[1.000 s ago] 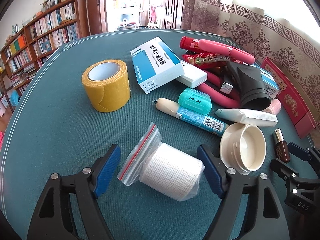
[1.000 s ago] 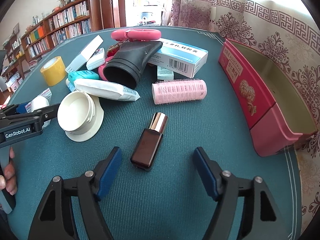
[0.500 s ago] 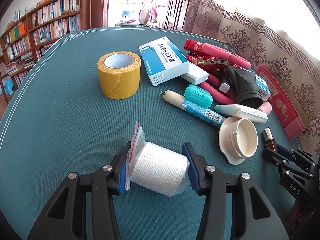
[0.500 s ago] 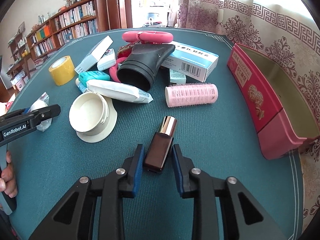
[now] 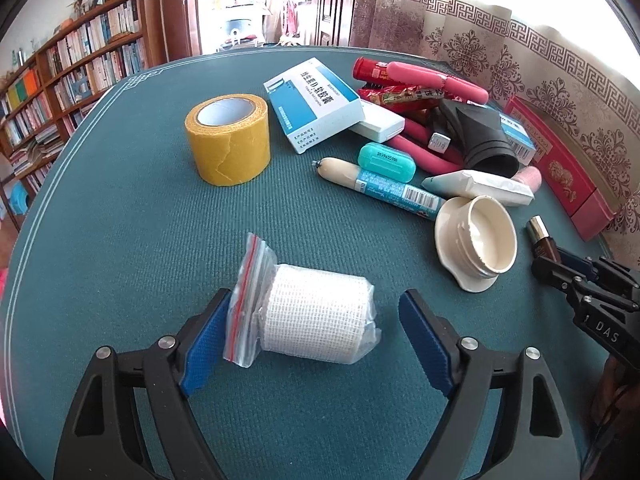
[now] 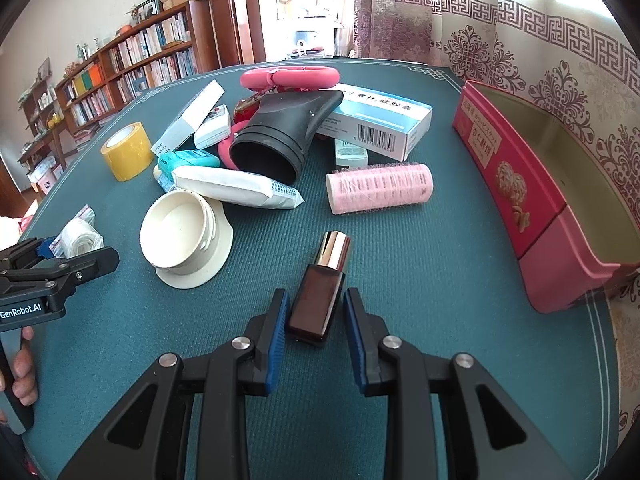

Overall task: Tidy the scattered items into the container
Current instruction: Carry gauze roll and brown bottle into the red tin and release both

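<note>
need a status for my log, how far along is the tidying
Nothing is in the red tin yet; its visible interior is bare. The right gripper brackets the brown bottle, the left gripper is open around the bagged gauze roll. The pile, yellow tape included, remains.

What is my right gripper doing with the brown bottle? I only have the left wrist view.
Observer: The right gripper straddles the brown bottle, which lies flat. A gap shows at the right-hand pad, so it is not clamped.
Operator: Is there room in the container?
Observer: The red container is open at the top, and the part of its inside that shows holds nothing.
Operator: Anything close to the bottle?
Observer: The pink roller lies beyond the bottle's cap, apart from it.
</note>
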Tool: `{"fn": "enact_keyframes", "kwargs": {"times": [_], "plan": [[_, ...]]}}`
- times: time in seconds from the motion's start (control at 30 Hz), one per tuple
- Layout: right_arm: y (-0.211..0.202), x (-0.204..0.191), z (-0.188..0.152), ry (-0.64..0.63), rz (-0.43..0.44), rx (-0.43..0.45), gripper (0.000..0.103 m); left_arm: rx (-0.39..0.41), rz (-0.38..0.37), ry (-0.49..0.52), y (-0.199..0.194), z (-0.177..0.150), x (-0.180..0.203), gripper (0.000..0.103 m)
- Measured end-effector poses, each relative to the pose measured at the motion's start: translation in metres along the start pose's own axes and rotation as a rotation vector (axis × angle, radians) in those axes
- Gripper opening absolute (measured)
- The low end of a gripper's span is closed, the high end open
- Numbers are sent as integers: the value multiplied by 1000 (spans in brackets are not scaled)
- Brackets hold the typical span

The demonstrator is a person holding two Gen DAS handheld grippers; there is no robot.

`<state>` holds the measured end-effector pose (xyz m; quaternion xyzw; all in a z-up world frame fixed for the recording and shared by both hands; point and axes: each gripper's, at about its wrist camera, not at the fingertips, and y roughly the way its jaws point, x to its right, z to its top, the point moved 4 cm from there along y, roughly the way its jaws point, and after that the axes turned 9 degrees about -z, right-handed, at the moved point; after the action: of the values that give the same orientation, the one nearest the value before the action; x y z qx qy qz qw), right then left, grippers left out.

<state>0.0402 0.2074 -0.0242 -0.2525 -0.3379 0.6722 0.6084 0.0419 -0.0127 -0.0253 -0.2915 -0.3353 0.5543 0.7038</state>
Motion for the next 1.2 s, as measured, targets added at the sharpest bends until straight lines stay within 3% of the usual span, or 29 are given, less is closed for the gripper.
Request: {"fn": "enact_keyframes", "kwargs": {"times": [0.07,0.23,0.3,0.4,0.47,0.67,1.07,1.2], "plan": [[0,0,0,1,2,1,31,-7,38,12,-1,-3,-4,86],[0,-1,0,-2,1,4,31,36,-84,-67,-10,-3,-22,86],[0,0,-1,1,3,4,31,34,-62,-57,-9,-1,-24,86],[0,-1,-1,0,2,5,31,41,-34,-13,-9,0,-17,56],[0,-1,-1,1,2,6,31,50,-56,-3,-11,0,-11,47],[-2,5,1,35,41,18,22,102,-114,-33,-26,2,-4,45],[-22,21,6,113,89,96,22,142,-180,18,-36,25,46,45],[-41,39,13,160,73,165,22,172,-212,73,-41,42,77,45]]}}
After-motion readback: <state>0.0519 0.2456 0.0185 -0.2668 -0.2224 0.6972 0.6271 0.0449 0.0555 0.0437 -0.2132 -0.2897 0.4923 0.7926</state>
